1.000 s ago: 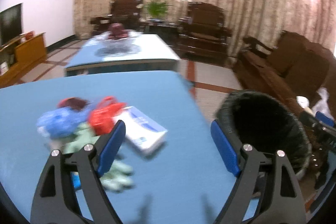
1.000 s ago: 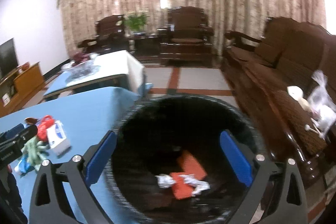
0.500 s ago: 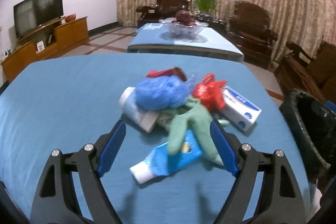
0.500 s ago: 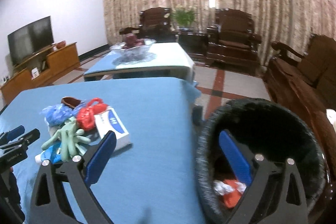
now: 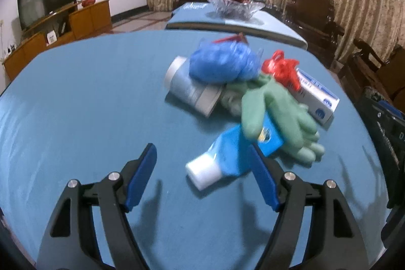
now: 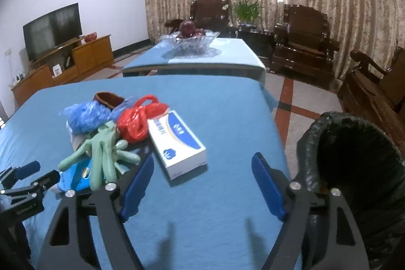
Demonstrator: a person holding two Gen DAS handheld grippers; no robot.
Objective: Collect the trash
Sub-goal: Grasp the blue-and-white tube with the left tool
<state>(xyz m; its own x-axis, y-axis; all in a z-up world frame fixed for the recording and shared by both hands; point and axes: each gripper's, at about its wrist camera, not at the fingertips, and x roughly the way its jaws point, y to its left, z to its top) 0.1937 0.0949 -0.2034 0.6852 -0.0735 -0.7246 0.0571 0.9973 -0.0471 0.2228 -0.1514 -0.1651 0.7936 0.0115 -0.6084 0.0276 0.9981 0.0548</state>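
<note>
A heap of trash lies on the blue table (image 5: 76, 105): crumpled blue plastic (image 5: 222, 65), a red bag (image 5: 281, 67), green gloves (image 5: 276, 113), a grey roll (image 5: 187, 87), a white and blue box (image 6: 174, 141) and a blue tube with a white cap (image 5: 235, 153). My left gripper (image 5: 202, 151) hangs low over the tube. Its jaws are closing, the cap end is between them, and the pads are not pressing on it. My right gripper (image 6: 203, 160) is at the box's near end, jaws closing and clear of it. The black-lined bin (image 6: 354, 168) stands off the table's right edge.
A second blue table (image 6: 227, 55) behind carries a glass fruit bowl (image 6: 189, 41). A TV on a wooden cabinet (image 6: 63, 67) is at the left. Dark wooden armchairs (image 6: 303, 39) and curtains line the back and right.
Both views swung left from the bin onto the trash heap and came lower and closer. Both pairs of jaws have narrowed, the right ones more. Nothing has been taken hold of.
</note>
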